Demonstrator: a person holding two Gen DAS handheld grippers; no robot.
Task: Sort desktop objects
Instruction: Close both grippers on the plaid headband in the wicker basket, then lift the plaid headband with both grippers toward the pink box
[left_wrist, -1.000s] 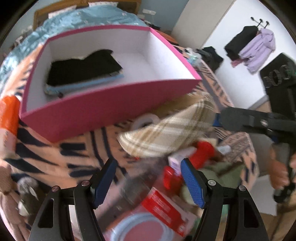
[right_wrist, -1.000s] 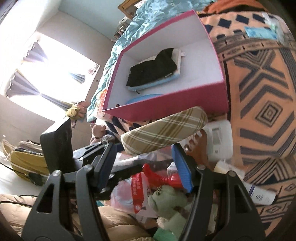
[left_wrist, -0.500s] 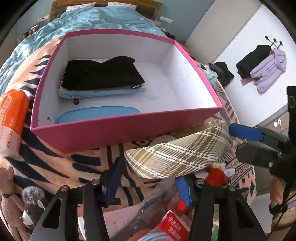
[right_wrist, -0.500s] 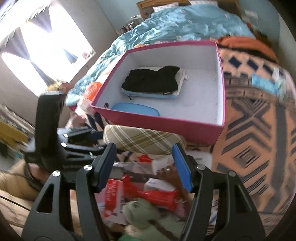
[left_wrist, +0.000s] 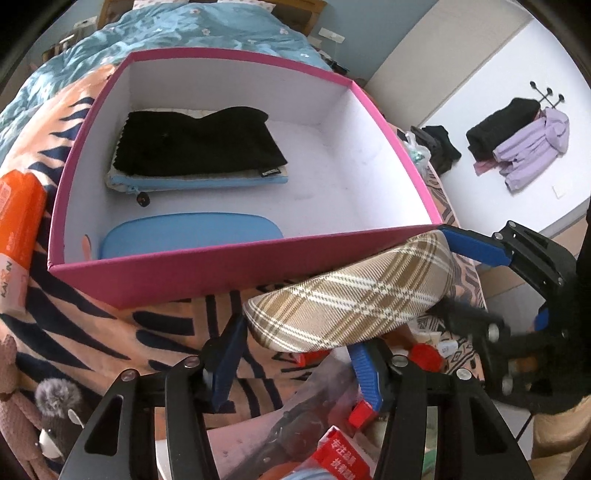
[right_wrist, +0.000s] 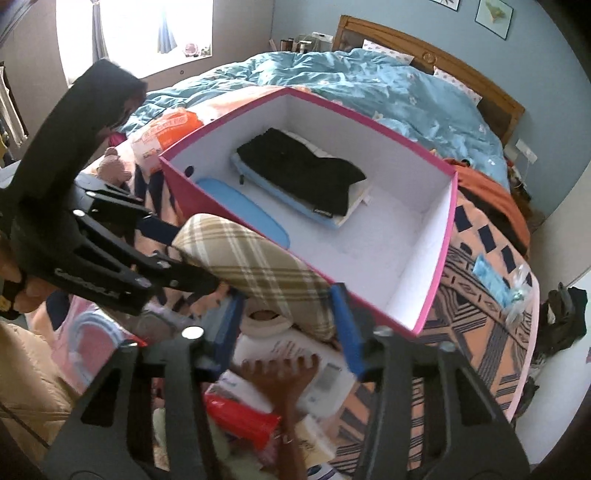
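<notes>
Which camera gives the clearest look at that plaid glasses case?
The left wrist view: the plaid case shows nearly its whole length, unobstructed, just in front of the pink box. In the right wrist view it appears foreshortened, its ends hidden by the two grippers.

Two wrist fisheyes, close, looking down from opposite near corners, both framing pink box, plaid case.

Plaid case (beige-brown check), tilted, apparently touching the pink box's front wall.
</notes>
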